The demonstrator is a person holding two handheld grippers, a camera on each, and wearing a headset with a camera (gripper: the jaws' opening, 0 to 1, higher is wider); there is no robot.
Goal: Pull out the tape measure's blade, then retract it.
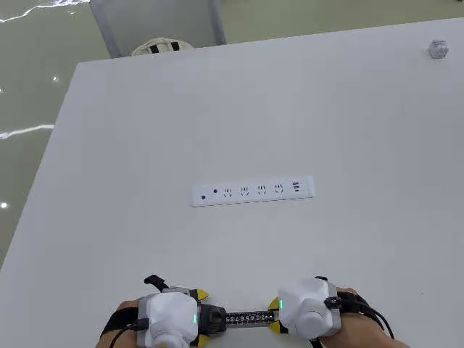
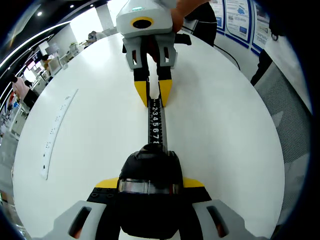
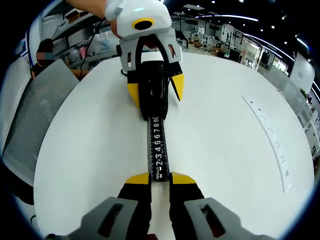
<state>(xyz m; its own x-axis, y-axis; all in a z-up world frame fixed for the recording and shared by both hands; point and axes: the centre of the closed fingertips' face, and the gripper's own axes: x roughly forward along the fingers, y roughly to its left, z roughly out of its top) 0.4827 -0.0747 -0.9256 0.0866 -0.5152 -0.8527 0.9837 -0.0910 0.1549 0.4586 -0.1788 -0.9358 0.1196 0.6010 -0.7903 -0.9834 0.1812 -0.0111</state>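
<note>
Closest to the person, at the near edge of the white table [image 1: 290,109], are the two grippers, and they face each other. Left gripper [image 2: 150,183] has its jaws squeezed on the black tape measure case [image 2: 150,195], one jaw on each side. Right gripper [image 3: 160,177] has its yellow tips pinched shut on the end of the blade [image 3: 158,150].

Between the two grippers a short bit of blade is out. It is black with white numbers, and they run from 2 up to 9. So the pulling part looks started but small. The blade could likely come out a lot more. After that it has to go back into the case, and that part is not done yet.

The blade is straight and flat, with the number side up. Its long way runs from side to side in front of the person: the case is on the left and the tip points to the right. It sits low over the table, but it is hard to tell if it touches.

Farther out, near the middle of the table, a white power strip [image 1: 252,191] lies along almost the same line as the blade and well apart from it. A grey chair [image 1: 156,22] stands past the far edge.
</note>
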